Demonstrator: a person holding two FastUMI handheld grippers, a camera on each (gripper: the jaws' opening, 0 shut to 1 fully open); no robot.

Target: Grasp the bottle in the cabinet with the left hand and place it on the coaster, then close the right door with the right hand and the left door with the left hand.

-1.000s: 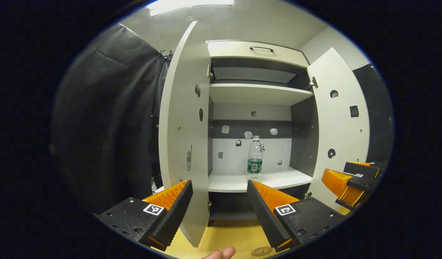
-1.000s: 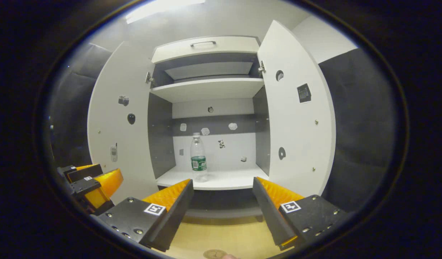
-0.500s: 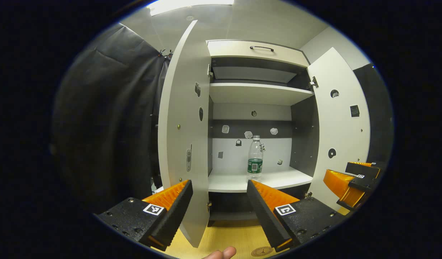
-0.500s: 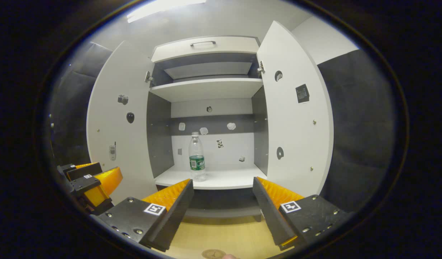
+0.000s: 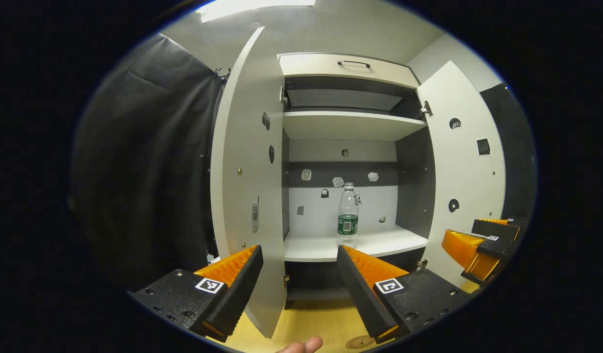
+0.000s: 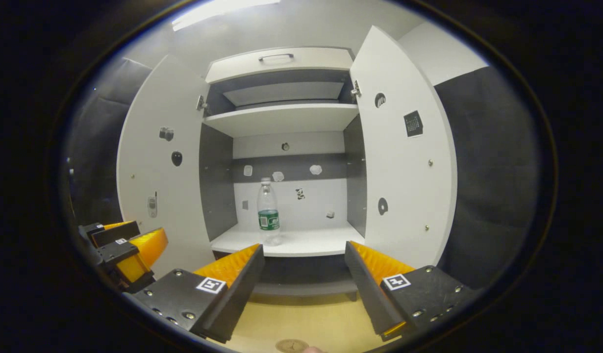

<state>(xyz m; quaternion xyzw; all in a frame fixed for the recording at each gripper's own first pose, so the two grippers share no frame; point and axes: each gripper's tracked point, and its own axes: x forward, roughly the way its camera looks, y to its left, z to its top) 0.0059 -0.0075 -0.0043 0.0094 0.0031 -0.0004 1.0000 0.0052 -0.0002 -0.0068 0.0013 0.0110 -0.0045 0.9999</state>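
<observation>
A clear plastic bottle [image 5: 348, 214] [image 6: 268, 211] with a green label stands upright on the lower shelf [image 5: 326, 247] [image 6: 301, 242] of the white cabinet. Both doors stand wide: the left door [image 5: 245, 171] [image 6: 157, 162] and the right door [image 5: 465, 166] [image 6: 404, 152]. My left gripper [image 5: 300, 255] is open, short of the shelf, nothing between its fingers; it also appears low left in the right gripper view [image 6: 127, 250]. My right gripper [image 6: 305, 252] is open and empty, seen too at the right edge of the left gripper view [image 5: 478, 247]. A round brown coaster [image 5: 359, 342] [image 6: 291, 345] lies on the wooden surface below.
An empty upper shelf [image 5: 350, 125] and a drawer with a dark handle [image 5: 355, 63] sit above. Small stickers dot the back panel and the doors. Black cloth [image 5: 144, 162] hangs left of the cabinet, and a fingertip [image 5: 301, 345] shows at the bottom edge.
Both views have crept slightly toward the cabinet and tilted a little; the bottle and doors have not moved. Both grippers stay open.
</observation>
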